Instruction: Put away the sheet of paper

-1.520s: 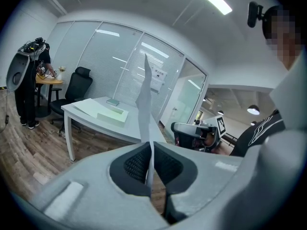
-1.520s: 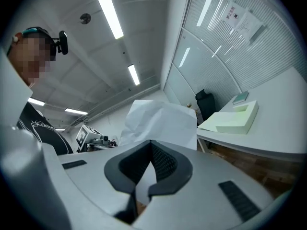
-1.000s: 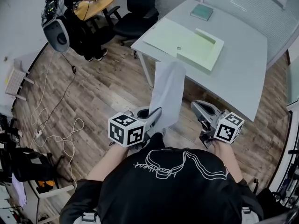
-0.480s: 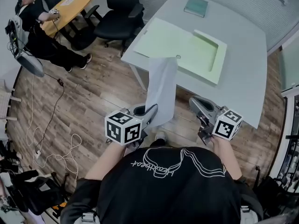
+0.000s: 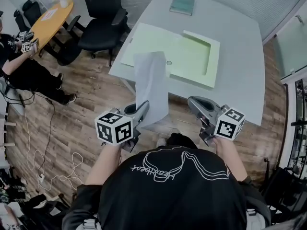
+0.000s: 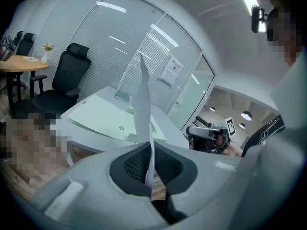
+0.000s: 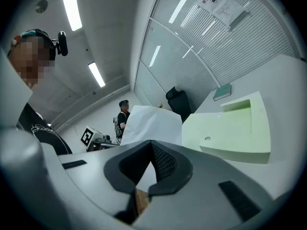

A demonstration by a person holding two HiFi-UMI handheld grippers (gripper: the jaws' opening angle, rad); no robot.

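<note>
Paper sheet [image 5: 152,85] clamped in left claw [image 5: 144,107], near table [image 5: 240,75] edge.

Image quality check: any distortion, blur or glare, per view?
Head view: sharp, mild barrel bend at the table edges, even light. Left gripper view: heavy fisheye, dark corners, sheet of paper crisp. Right gripper view: same fisheye, ceiling light strip blown out.

The head view looks steeply down from above the person, while both gripper views look low and nearly level toward the same nearby desk [image 5: 240,71] and light green folder [image 5: 192,56].
</note>
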